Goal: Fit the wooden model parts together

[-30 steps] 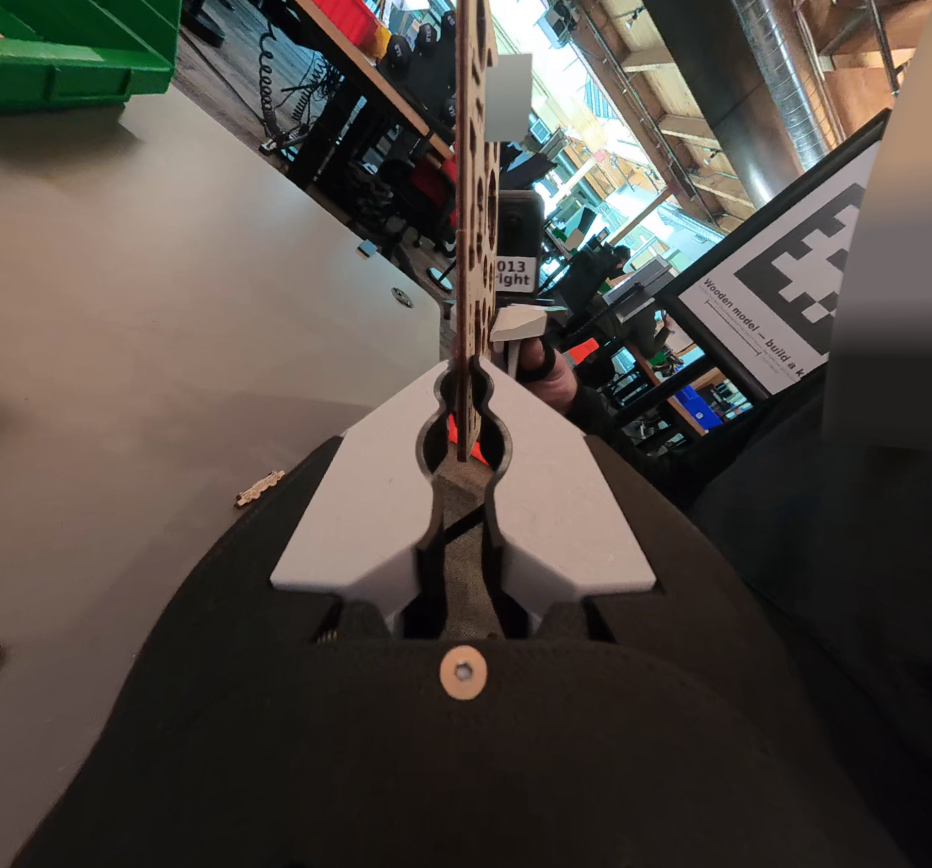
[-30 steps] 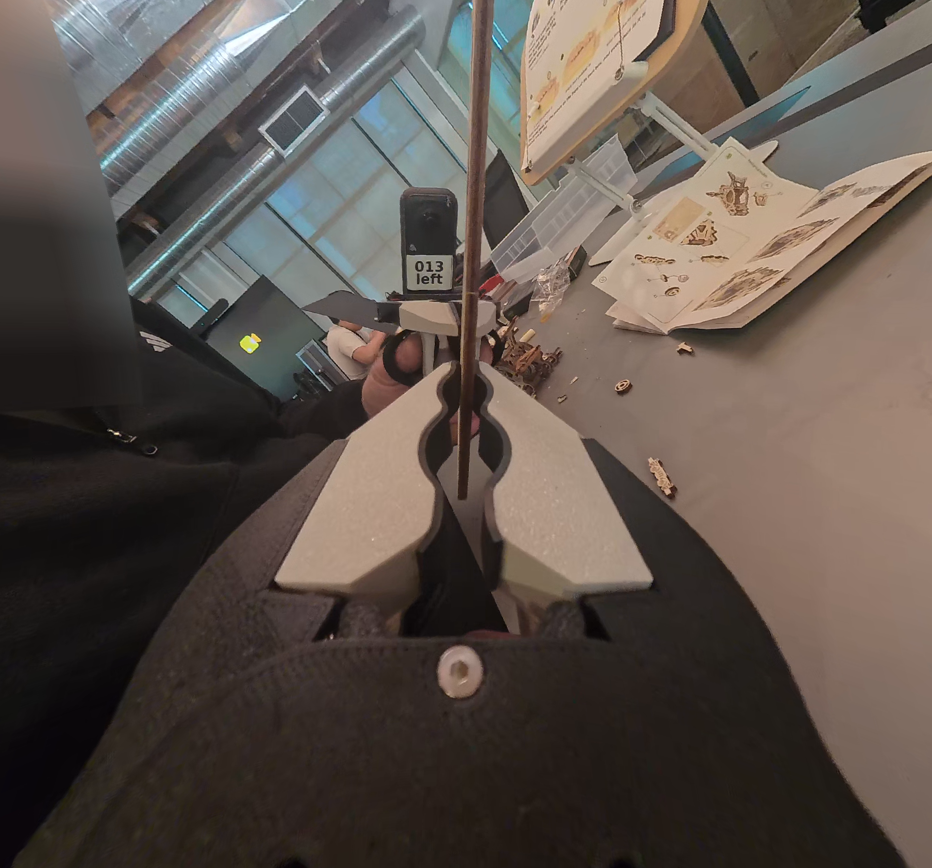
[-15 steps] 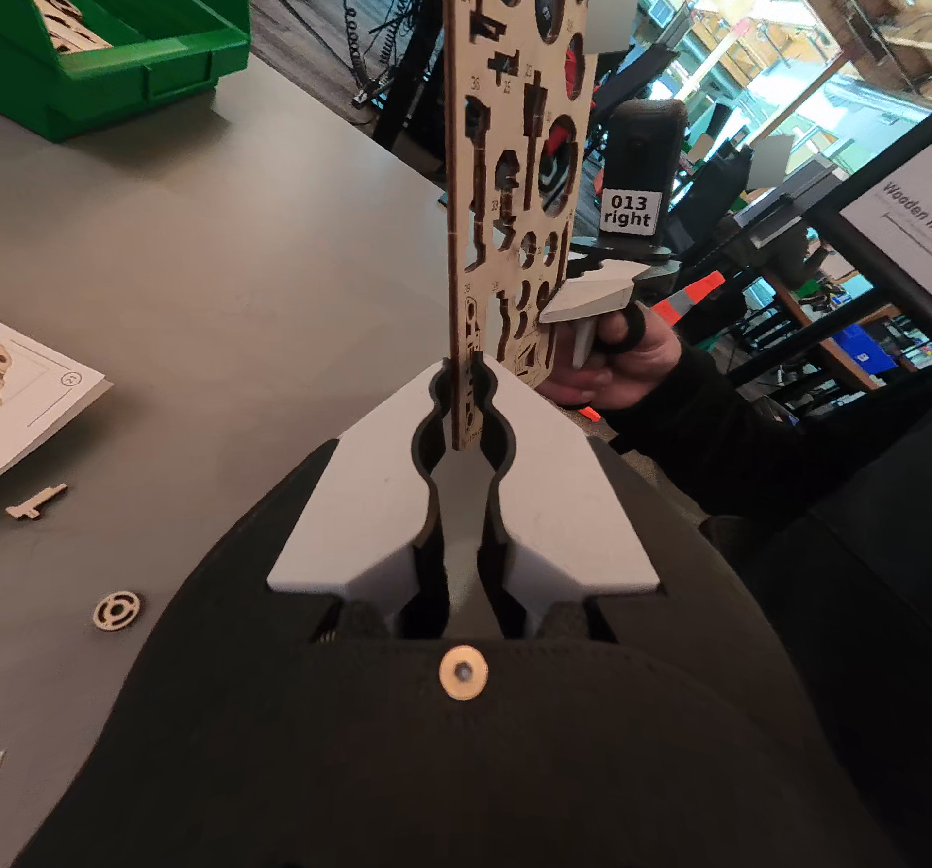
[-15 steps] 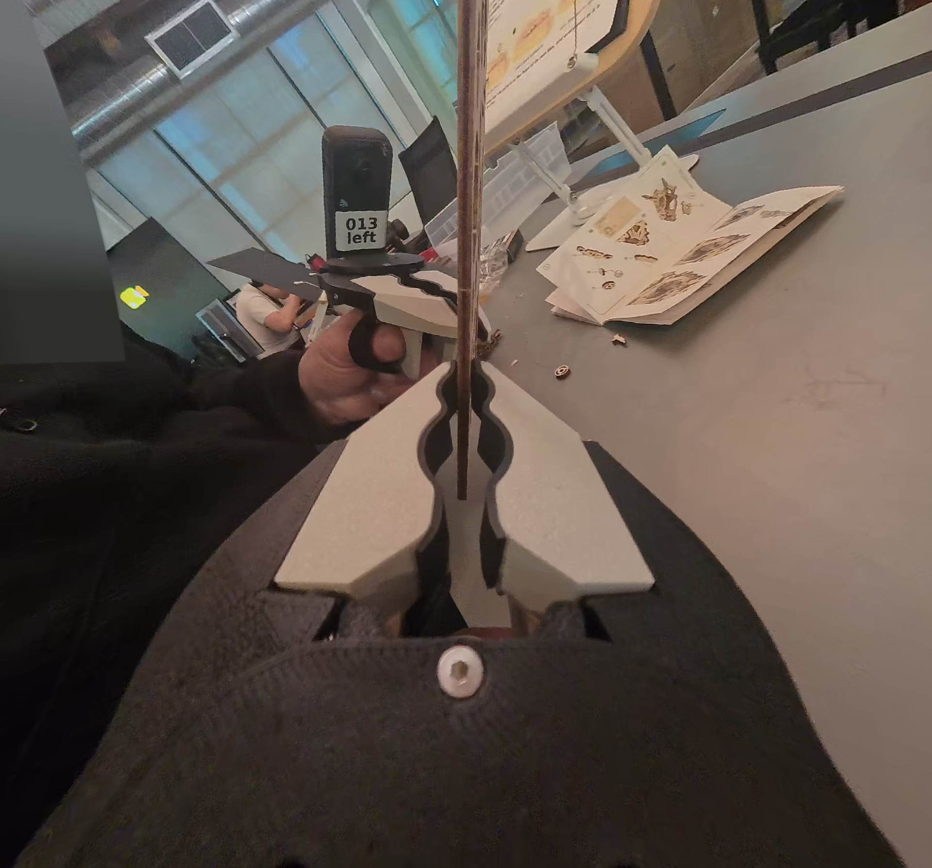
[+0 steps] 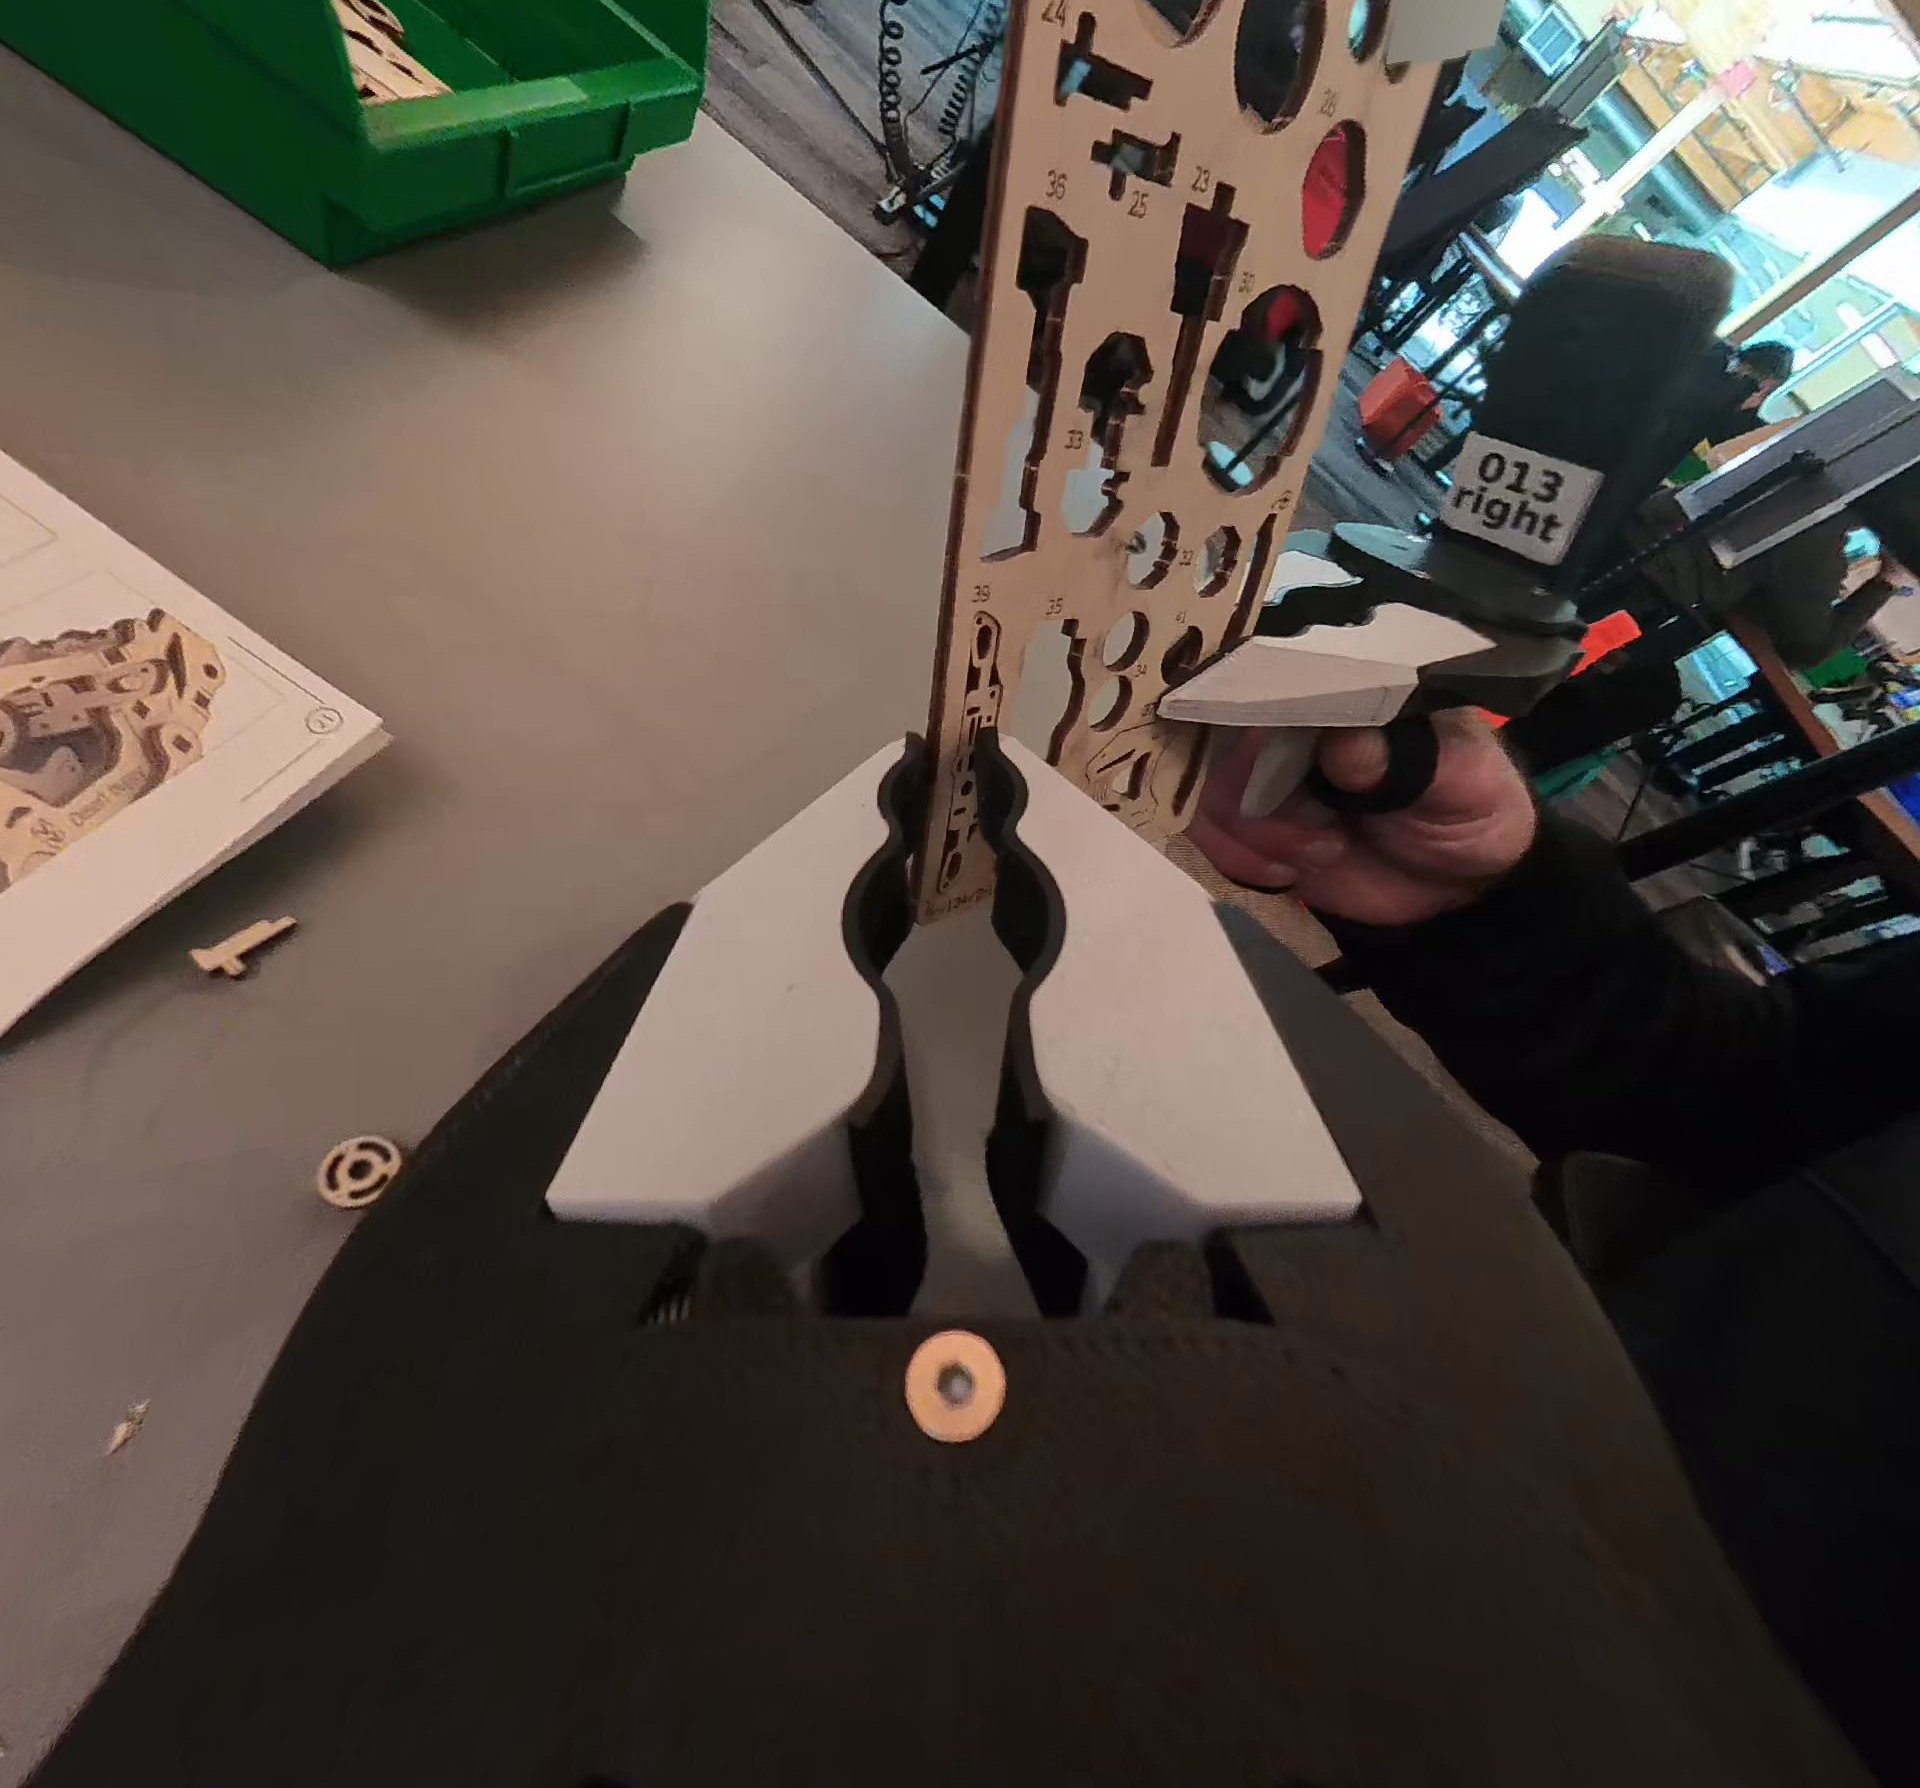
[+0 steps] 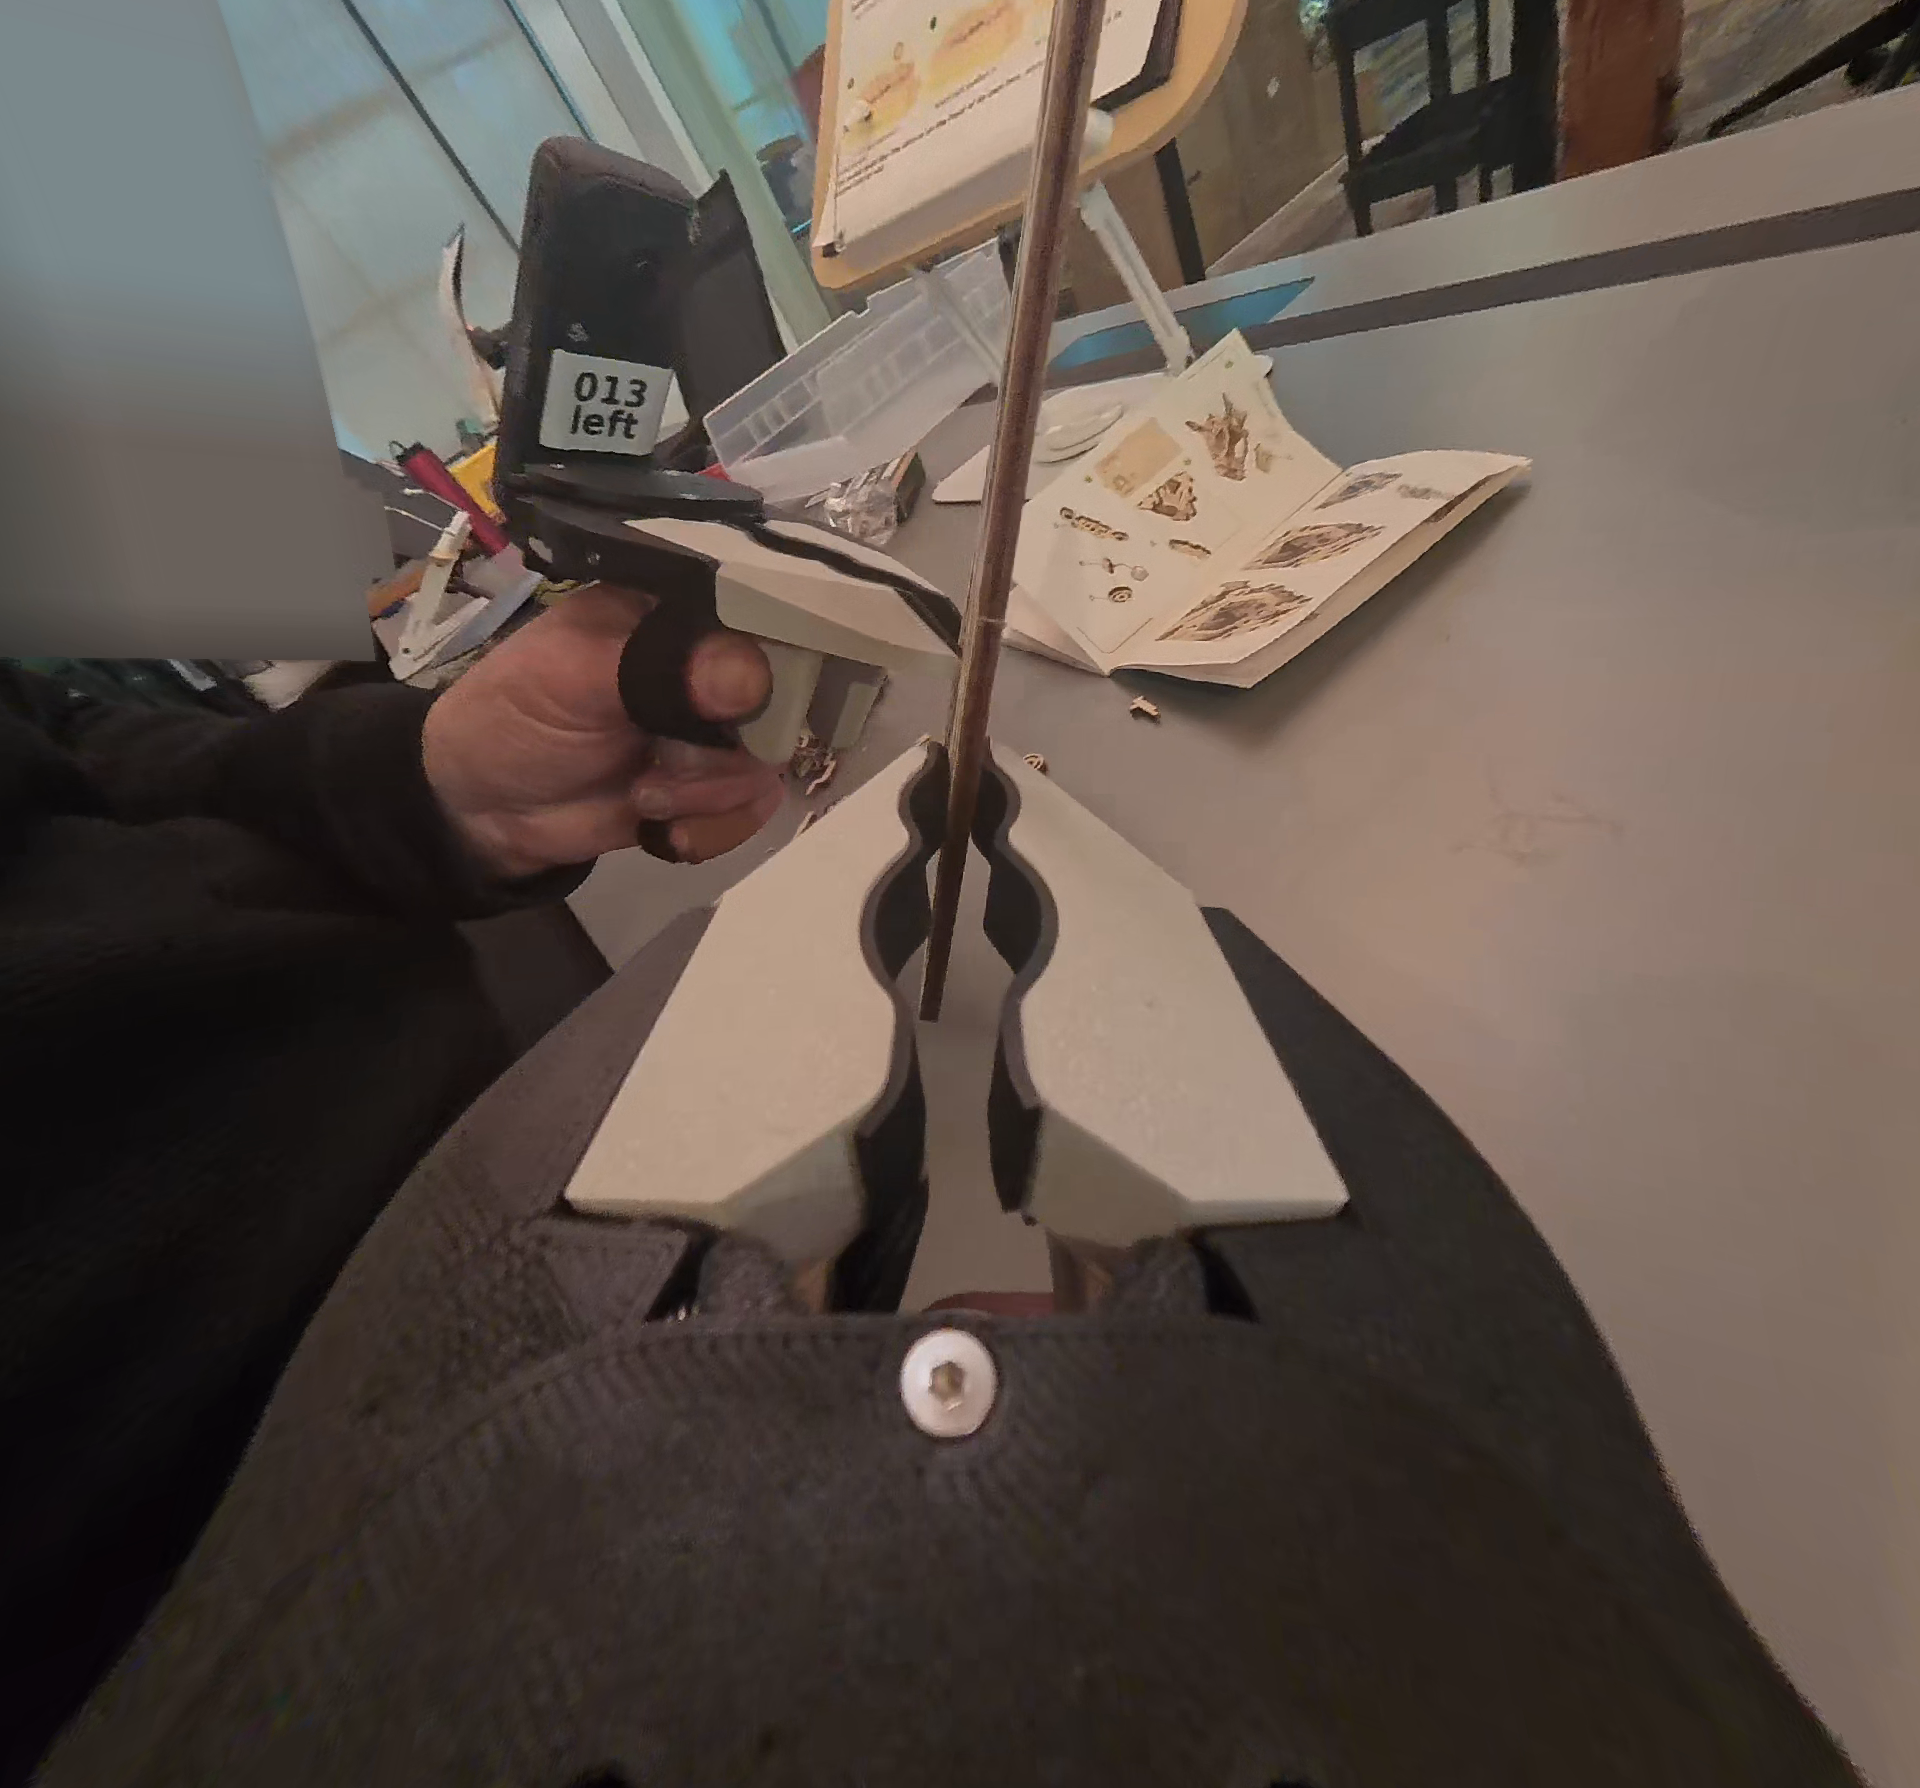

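Between the white fingers of the left gripper [image 5: 956,782] stands the bottom corner of a wooden parts sheet [image 5: 1174,336], pinched at the tips and held upright above the grey table [image 5: 520,512]. That flat plywood panel is full of punched-out holes, with a few pieces still seated near its lower edge. From the right side of that view, the right gripper [image 5: 1179,704] reaches in and meets the sheet's lower right edge; the hand [image 5: 1361,834] working it wraps the black trigger handle.

From the right wrist view the same sheet [image 6: 1023,388] shows edge-on as a thin dark strip running up between the right gripper [image 6: 961,767] tips, which are pressed onto it. The left gripper [image 6: 940,632] comes in from the left with its tips at the strip, its hand [image 6: 582,762] gripping the handle.

Farther out on the table, left of the sheet in the left wrist view, lie an open instruction booklet [image 5: 125,699], a small loose wooden part [image 5: 244,943] and a wooden ring [image 5: 358,1170]. A green bin [image 5: 416,55] sits at the far left edge with wooden sheets inside. In the right wrist view another open booklet [image 6: 1247,543] lies to the far right, with a page stand [image 6: 1039,55] and a clear plastic organiser [image 6: 862,388] behind it.
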`<state>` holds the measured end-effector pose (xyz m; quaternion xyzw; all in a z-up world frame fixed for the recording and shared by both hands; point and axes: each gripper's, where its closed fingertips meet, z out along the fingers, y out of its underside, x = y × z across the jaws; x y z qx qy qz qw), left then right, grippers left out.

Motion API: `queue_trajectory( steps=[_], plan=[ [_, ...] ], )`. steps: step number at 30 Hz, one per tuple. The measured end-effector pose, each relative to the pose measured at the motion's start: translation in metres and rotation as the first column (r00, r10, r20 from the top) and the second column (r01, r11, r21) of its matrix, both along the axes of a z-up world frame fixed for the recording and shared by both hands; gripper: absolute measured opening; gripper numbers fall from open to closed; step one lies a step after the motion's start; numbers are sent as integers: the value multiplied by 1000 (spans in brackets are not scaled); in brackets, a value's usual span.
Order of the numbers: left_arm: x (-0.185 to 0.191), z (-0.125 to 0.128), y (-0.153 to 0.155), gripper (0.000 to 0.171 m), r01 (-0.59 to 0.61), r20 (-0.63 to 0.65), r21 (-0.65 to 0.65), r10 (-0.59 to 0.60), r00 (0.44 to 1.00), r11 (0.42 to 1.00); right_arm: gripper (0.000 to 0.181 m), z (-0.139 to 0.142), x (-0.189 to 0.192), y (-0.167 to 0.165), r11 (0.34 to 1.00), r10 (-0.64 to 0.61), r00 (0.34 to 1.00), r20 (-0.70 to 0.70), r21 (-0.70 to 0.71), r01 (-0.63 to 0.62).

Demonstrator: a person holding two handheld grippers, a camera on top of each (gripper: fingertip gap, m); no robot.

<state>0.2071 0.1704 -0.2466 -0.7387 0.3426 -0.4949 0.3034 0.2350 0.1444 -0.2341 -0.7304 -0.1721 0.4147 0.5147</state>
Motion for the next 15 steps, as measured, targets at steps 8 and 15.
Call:
queue_trajectory(
  steps=[8, 15],
  plan=[
    [0, -7, 12, 8, -73, -40, 30, 74, 996, 997, 2, -4, -3, 8, 997, -75, 996, 41, 13, 74],
    [1, 17, 7, 6, 72, 153, -86, -58, 987, 994, 1, 4, 2, 6, 999, 33, 992, -120, -6, -34]
  ],
)
